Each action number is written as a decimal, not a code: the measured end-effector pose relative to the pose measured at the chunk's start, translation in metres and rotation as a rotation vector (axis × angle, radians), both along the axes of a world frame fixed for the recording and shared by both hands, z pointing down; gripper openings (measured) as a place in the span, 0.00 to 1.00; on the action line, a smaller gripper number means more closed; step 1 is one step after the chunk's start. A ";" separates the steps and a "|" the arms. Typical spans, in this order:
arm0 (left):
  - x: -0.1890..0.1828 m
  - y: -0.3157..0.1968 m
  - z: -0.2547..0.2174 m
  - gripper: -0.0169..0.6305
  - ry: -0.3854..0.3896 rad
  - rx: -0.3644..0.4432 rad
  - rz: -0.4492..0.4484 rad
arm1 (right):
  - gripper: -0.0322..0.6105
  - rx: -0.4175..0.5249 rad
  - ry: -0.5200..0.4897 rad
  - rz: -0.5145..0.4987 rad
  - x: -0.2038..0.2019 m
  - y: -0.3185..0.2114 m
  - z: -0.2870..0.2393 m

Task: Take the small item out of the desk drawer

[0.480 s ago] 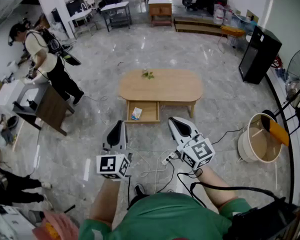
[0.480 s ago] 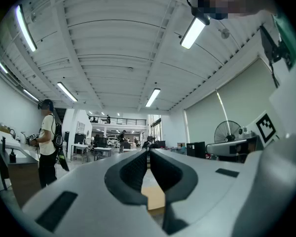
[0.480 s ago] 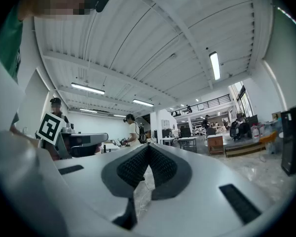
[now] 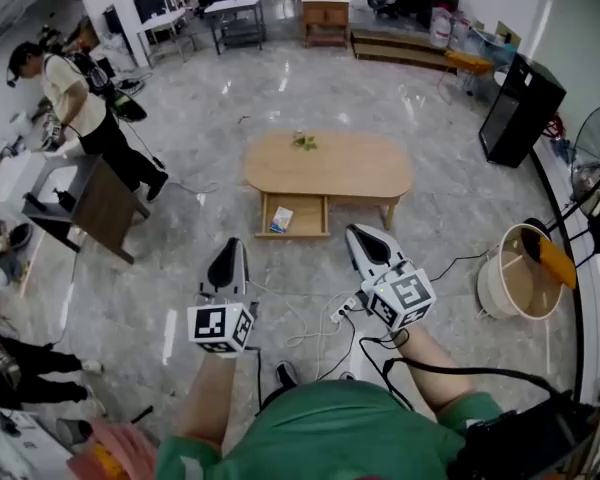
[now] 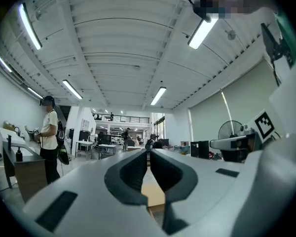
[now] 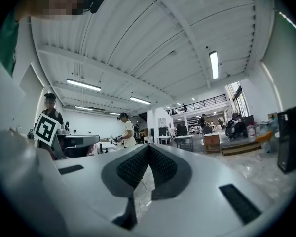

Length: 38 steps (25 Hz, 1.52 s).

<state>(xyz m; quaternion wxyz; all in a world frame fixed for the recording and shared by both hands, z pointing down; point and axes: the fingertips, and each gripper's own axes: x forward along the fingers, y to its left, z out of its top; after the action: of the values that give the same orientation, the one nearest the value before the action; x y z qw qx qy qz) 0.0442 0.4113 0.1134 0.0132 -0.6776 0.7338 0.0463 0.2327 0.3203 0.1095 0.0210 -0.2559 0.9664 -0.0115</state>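
Observation:
A low oval wooden table [image 4: 360, 163] stands on the marble floor ahead of me, with its drawer [image 4: 315, 218] pulled open at the front. A small blue-and-white item [image 4: 280, 219] lies at the drawer's left end. My left gripper [image 4: 229, 250] is shut and empty, held above the floor well short of the drawer. My right gripper [image 4: 361, 236] is also shut with nothing in it, just right of the drawer's front. In the left gripper view the jaws [image 5: 148, 152] meet at the tips, with the table's wood showing beneath them. The right gripper view shows closed jaws [image 6: 148, 147] too.
A small plant [image 4: 302, 141] sits on the table top. White cables and a power strip [image 4: 340, 315] lie on the floor between me and the table. A round bin [image 4: 520, 286] and a fan [image 4: 595, 148] stand at the right. A person [image 4: 75, 108] works at a desk [image 4: 90, 203] on the left.
The view has shifted slightly: the table and drawer sit a little higher and further right in the head view. Both grippers keep their pose and stay shut.

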 end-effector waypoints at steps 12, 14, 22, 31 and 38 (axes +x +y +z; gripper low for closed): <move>-0.133 0.000 0.019 0.08 0.045 0.007 0.036 | 0.09 -0.018 0.043 0.145 -0.092 0.001 0.005; -0.150 -0.002 0.022 0.08 0.060 0.015 0.037 | 0.09 -0.013 0.058 0.153 -0.105 0.003 0.007; -0.176 -0.020 0.041 0.08 0.097 0.002 0.051 | 0.09 -0.030 0.093 0.154 -0.136 -0.014 0.018; -0.208 -0.075 0.056 0.08 0.062 -0.059 -0.003 | 0.09 -0.085 0.043 0.109 -0.178 -0.091 0.041; -0.207 -0.162 0.070 0.08 0.037 -0.119 -0.010 | 0.09 -0.157 0.026 0.110 -0.175 -0.183 0.067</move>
<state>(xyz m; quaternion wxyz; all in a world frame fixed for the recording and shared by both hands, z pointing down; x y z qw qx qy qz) -0.1625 0.2494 0.1835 -0.0404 -0.6724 0.7389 0.0149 0.0580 0.1370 0.1763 -0.0108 -0.3095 0.9472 -0.0827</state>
